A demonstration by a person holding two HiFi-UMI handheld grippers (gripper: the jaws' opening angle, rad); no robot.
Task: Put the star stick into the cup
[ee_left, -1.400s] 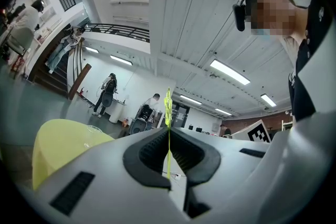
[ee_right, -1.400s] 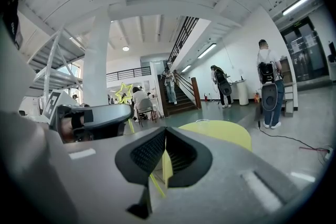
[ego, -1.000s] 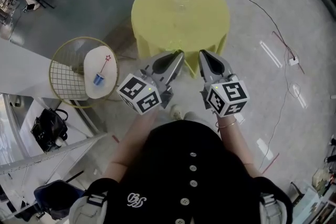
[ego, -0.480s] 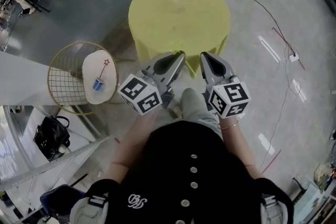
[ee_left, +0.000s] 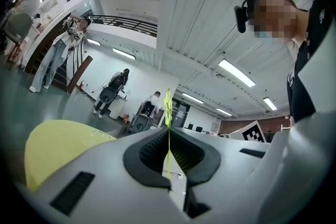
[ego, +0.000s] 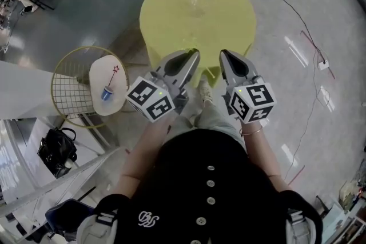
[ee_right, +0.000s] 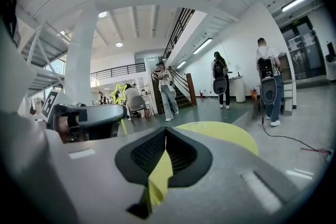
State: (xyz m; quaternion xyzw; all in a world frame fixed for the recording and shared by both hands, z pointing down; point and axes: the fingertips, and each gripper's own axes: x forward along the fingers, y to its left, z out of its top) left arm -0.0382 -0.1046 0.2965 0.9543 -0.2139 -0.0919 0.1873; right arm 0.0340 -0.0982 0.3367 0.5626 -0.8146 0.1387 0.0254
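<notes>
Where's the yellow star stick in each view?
Head view: can't be made out; left gripper tips lie over the yellow table.
Left gripper view: star stick centre, upright in the shut jaws.
Right gripper view: star stick left of centre.
Shared landmark: the yellow table.

Yellow table point(ego: 197, 14), wire basket point(ego: 67, 91) (gold), black bag point(ego: 56, 148)

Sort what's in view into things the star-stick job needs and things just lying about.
Job: yellow-green star stick, clamped in the left gripper; clear cup, the likely target, on the yellow table.

Lying about: blue cup and red star stick on the white side table; black bag.
</notes>
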